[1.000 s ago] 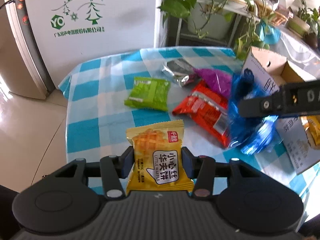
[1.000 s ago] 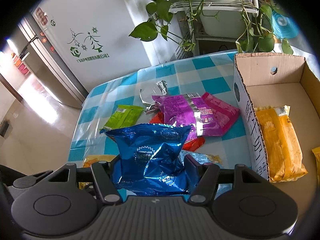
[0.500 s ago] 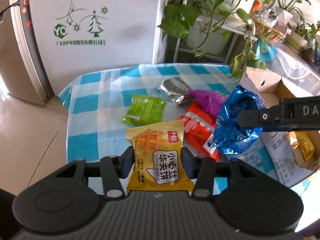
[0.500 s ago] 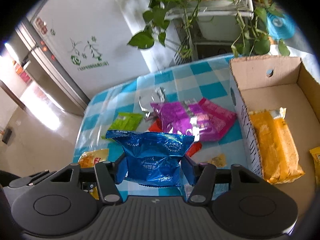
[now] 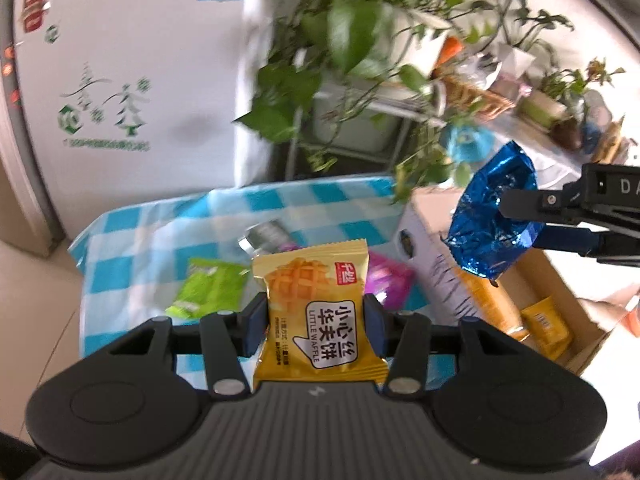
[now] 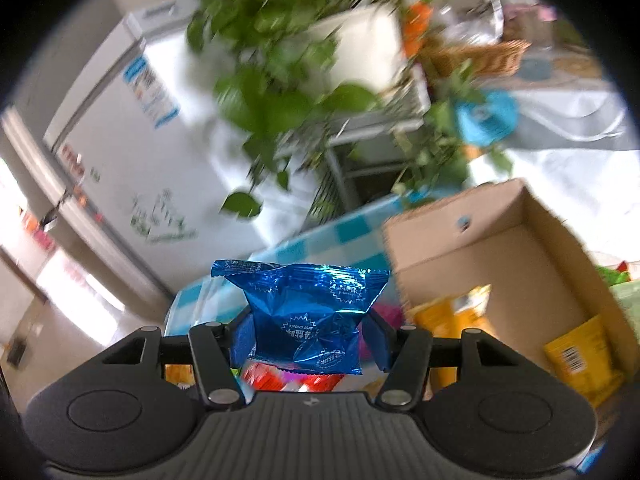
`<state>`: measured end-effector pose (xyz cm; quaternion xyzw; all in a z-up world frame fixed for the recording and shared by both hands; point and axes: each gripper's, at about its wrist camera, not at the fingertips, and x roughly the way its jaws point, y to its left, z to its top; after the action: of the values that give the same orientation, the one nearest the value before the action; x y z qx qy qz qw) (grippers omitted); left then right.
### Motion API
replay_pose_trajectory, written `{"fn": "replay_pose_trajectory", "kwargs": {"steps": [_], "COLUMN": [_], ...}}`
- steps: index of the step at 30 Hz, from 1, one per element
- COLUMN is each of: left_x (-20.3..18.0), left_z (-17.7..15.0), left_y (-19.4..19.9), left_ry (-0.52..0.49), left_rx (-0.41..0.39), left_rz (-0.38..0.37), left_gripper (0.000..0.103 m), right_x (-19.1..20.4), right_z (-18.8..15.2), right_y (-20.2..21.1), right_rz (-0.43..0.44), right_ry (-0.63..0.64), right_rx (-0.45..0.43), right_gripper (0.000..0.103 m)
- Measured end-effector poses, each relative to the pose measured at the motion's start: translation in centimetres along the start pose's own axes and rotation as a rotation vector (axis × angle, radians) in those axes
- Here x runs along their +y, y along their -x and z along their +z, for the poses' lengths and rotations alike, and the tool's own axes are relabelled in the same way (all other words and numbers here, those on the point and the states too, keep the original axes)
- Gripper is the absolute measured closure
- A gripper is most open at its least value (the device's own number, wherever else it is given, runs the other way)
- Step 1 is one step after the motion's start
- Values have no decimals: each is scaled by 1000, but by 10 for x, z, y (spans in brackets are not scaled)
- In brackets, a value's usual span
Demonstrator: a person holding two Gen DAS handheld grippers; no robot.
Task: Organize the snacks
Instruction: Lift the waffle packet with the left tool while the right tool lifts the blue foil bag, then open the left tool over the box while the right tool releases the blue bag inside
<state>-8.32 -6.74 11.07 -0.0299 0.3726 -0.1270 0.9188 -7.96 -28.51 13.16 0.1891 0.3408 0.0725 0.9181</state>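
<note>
A blue-and-white checked tablecloth (image 5: 132, 236) covers the table, whose left and far edges drop to a pale tiled floor. A white fridge (image 5: 120, 80) printed with green trees stands beyond the far edge, and leafy potted plants (image 5: 344, 40) on a metal rack crowd the far right.

On the cloth lie a green packet (image 5: 212, 290), a silver wrapper (image 5: 266, 236) farther back and a purple packet (image 5: 390, 280) to its right — all partly hidden behind the left gripper (image 5: 316, 316). That gripper is clamped on a yellow Little Waffle packet (image 5: 316, 312), held upright and clear of the cloth.

At the table's right stands an open cardboard box (image 6: 532, 248), its walls upright, with yellow packets (image 6: 580, 356) lying on its floor; its near part is bare cardboard.

The right gripper (image 6: 306, 336) has its 2 pads pressed on a crumpled blue foil packet (image 6: 308, 320), carried in the air above the box's left wall in the left wrist view.

The right wrist view is blurred, so red and orange wrappers under that gripper cannot be told apart.
</note>
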Motion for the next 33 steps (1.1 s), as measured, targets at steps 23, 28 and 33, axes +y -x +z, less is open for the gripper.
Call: {"fn": "replay_pose_trajectory", "kwargs": {"steps": [23, 28, 33], "left_x": [-130, -150, -161], "left_z": [20, 15, 11], "left_y": [-37, -51, -58], "left_ry": [-81, -94, -85], "left_rx": [33, 70, 87], "left_rz": [-243, -277, -313], "left_gripper": [54, 54, 36], "right_x": [-90, -96, -101], "right_z": [10, 9, 9], "right_y": [58, 60, 58], "right_rz": [-241, -287, -326], "right_ry": [-187, -208, -236], "right_rx": [-158, -161, -153], "right_gripper": [40, 40, 37]}}
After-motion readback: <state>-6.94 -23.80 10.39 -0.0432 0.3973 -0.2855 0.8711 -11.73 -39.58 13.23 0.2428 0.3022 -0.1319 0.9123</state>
